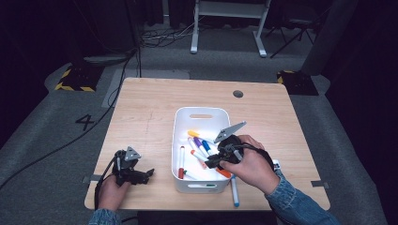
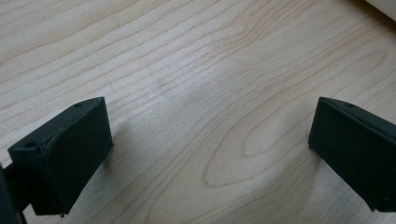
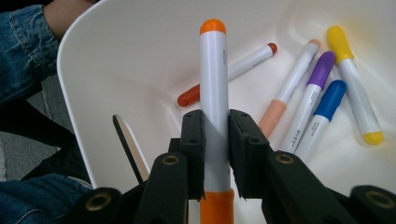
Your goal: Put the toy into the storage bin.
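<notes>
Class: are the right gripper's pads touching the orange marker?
Touching. In the right gripper view, both pads of the right gripper press against the orange marker from either side, no gap showing.

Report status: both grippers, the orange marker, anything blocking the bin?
Right gripper shut on orange marker, over white bin. Left gripper open, empty, on the table. Loose markers lie in the bin; drop path looks clear.

We note a light wooden table (image 1: 150, 112) with a round cable hole (image 1: 238, 93) near its far right corner. A white plastic bin (image 1: 180, 129) sits on it, centre-front. A blue-capped marker (image 1: 234, 191) lies on the wood just right of the bin.
</notes>
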### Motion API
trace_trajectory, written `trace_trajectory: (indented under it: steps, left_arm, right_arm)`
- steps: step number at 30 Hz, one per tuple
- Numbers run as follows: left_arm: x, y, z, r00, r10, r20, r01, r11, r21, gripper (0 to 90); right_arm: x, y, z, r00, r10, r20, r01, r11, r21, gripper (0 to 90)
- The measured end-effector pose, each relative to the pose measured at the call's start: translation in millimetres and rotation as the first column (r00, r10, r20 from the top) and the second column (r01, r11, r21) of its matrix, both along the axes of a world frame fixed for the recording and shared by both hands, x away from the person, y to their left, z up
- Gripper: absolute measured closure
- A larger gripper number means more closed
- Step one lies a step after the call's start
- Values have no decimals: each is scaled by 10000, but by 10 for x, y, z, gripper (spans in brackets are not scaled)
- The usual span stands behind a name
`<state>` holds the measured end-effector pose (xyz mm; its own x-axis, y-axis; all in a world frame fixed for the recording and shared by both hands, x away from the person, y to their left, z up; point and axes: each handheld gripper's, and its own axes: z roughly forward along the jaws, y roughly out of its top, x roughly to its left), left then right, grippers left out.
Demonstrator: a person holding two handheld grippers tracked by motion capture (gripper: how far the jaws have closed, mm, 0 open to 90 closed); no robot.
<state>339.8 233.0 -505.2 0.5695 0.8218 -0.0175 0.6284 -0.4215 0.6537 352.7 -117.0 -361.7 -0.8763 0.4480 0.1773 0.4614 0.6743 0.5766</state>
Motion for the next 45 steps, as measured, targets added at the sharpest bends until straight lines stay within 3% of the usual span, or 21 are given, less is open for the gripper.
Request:
trace_trajectory:
  steps: [3, 6, 8, 18, 20, 22, 23, 25, 27, 30, 45]
  left_arm:
    - [0, 0, 1, 10000, 1, -4, -1, 10000, 8, 0]
    - [0, 0, 0, 10000, 1, 0, -1, 10000, 0, 0]
    - [0, 0, 1, 10000, 0, -3, 0, 10000, 12, 0]
    - [0, 0, 0, 10000, 2, -1, -2, 10000, 7, 0]
    - [0, 0, 1, 10000, 1, -3, -1, 10000, 9, 0]
    - [0, 0, 1, 10000, 1, -2, -1, 10000, 8, 0]
    - [0, 0, 1, 10000, 1, -2, -1, 10000, 9, 0]
    - [0, 0, 1, 10000, 2, -4, -2, 10000, 8, 0]
    - [0, 0, 1, 10000, 2, -3, -2, 10000, 8, 0]
    - [0, 0, 1, 10000, 2, -3, -2, 10000, 7, 0]
    - [0, 0, 1, 10000, 0, -3, 0, 10000, 11, 0]
  right_arm:
    - [4, 27, -37, 9999, 134, 103, -133, 9998, -129, 768]
    - [-27, 56, -42, 9999, -33, -170, 27, 9995, -315, 768]
    - [-34, 72, -56, 9999, -2, -109, -3, 9991, -428, 768]
    - [-67, 120, -123, 9998, 108, -169, -118, 9983, -573, 766]
    - [-73, 124, -124, 9997, 94, -216, -107, 9981, -601, 720]
    - [-76, 125, -128, 9998, 24, -179, -30, 9993, -369, 655]
    - [-58, 120, -138, 9997, 227, 109, -226, 9997, -99, 648]
    - [-59, 94, -104, 9996, 84, 279, -79, 9998, -181, 624]
    - [-52, 61, -76, 9995, -44, 328, 42, 10000, 55, 594]
    - [-39, 8, -20, 9983, -162, 555, 153, 9997, 167, 583]
    - [55, -356, 192, 9900, -1148, 818, 1107, 9924, 529, 583]
